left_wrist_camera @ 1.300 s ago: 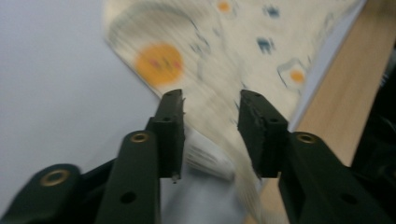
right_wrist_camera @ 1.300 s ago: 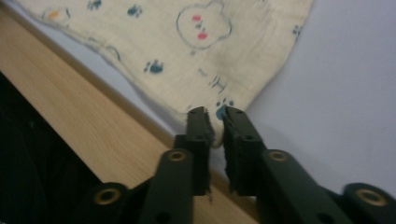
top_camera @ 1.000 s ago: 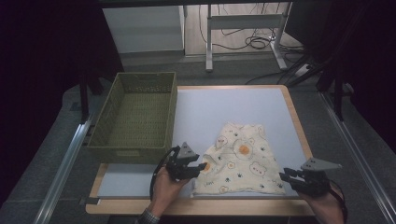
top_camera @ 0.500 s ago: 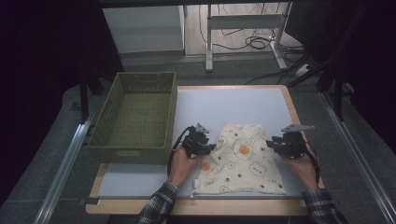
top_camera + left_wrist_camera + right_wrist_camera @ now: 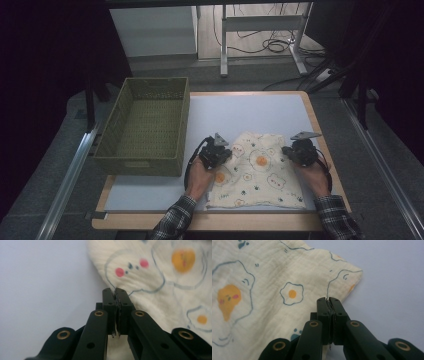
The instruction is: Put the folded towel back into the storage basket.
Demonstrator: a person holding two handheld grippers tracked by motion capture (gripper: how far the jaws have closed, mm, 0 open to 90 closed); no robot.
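I have the left gripper [image 5: 115,291] clamped on the left edge of the cloth [image 5: 260,170] and the right gripper [image 5: 329,300] clamped near its far right corner, both pairs of fingers just closed. The cloth lies flat on the surface [image 5: 240,112] beside the basket [image 5: 142,127]. It looks light, soft and floppy; I judge that edge pinches suit it.

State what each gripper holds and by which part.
Left gripper pinches the cloth's left edge; right gripper pinches its right edge near a corner.
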